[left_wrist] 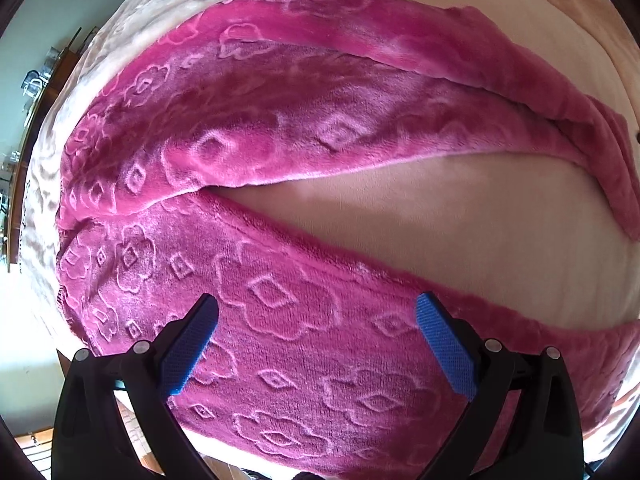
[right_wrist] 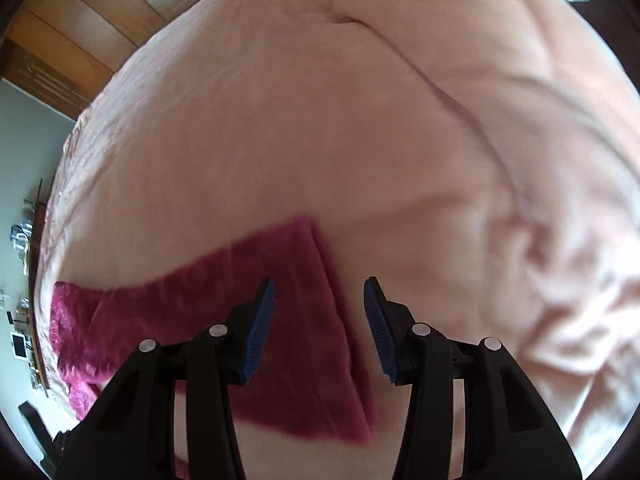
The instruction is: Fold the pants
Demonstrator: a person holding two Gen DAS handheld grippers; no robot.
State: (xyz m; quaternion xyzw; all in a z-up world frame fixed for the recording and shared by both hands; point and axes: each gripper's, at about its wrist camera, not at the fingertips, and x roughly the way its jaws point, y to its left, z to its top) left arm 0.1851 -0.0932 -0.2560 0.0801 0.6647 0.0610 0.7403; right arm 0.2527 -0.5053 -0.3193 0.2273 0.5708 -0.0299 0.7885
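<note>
**Pants spread on the bed, both claws empty**

My right wrist view is smeared with blur, so I can't read the pile or pattern on the pants (right_wrist: 288,340) there; I only get a dark pink leg end lying flat on the bed (right_wrist: 320,120). My own fingers cover the lower part of that leg, and its left stretch runs off toward the bed's edge. My right claw (right_wrist: 320,332) stands partly open above the leg's end, nothing between the pads.

My left view is sharp. The pants (left_wrist: 280,152) lie on the bed (left_wrist: 460,232) with 2 legs spread in a V and bare sheet between them. The nearer leg runs out of frame at the bottom. My left claw (left_wrist: 316,344) hangs wide over that leg, gripping nothing.

The clutter beyond the bed's left edge is too small to make out.
</note>
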